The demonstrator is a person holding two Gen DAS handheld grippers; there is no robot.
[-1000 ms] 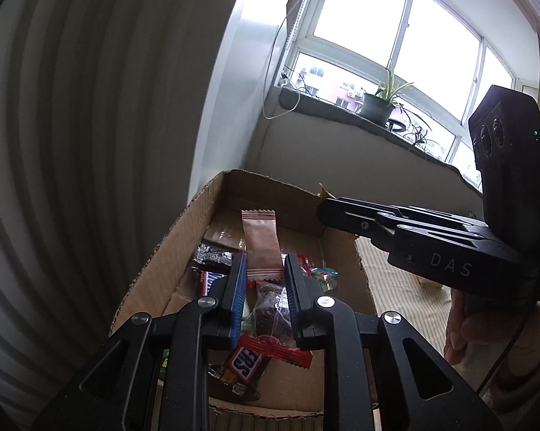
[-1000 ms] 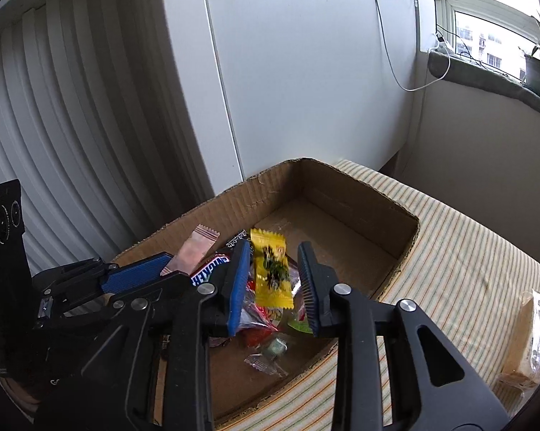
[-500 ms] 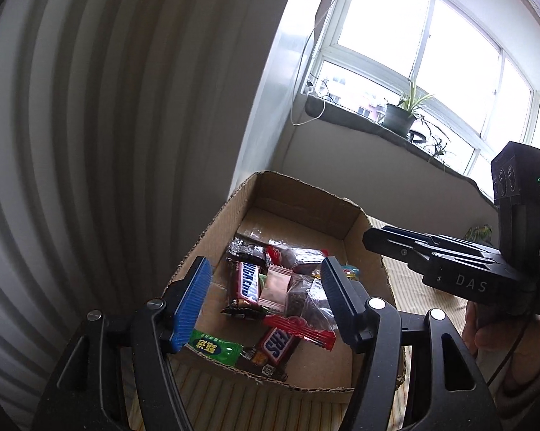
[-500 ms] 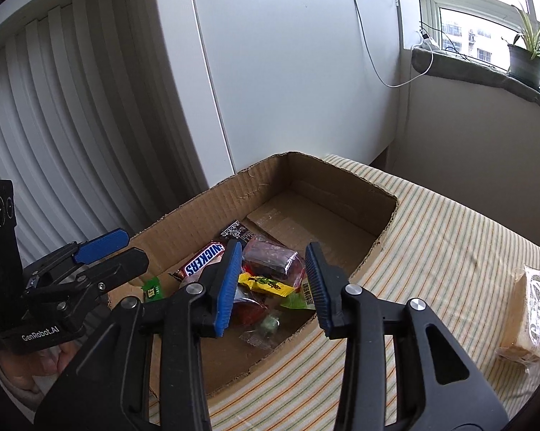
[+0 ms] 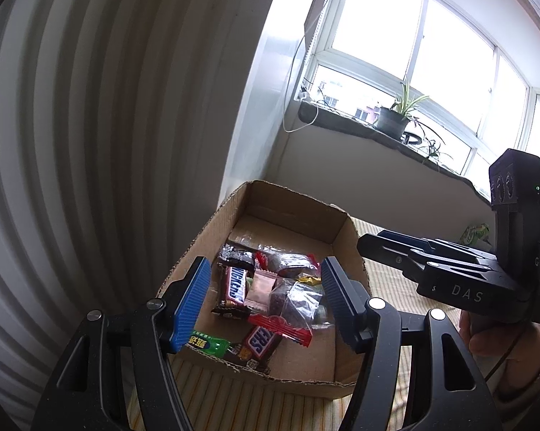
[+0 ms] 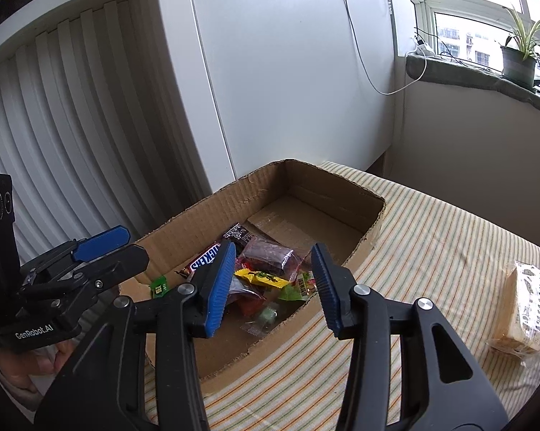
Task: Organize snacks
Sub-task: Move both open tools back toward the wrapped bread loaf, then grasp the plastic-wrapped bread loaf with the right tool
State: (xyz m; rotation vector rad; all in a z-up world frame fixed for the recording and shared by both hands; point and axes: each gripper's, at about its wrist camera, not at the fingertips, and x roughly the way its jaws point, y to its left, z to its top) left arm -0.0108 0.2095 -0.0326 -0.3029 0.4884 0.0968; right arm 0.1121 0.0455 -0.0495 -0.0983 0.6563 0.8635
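Note:
An open cardboard box holds several wrapped snacks: a Snickers bar, a pink sachet, a clear bag of dark pieces and a yellow candy. My left gripper hovers over the box's near end, open wide, with nothing between its fingers. It also shows at the left of the right wrist view. My right gripper hangs above the box's near wall. Its jaws are opening and hold nothing. A hand carries it at the right of the left wrist view.
The box sits on a striped tablecloth against a white cabinet. A wrapped pale cake pack lies on the cloth at the far right. A green packet shows behind the right gripper. A potted plant stands on the window sill.
The left gripper let go of the pink sachet and the right let go of the yellow candy; both now lie in the box. Both grippers drew back and their jaws spread.

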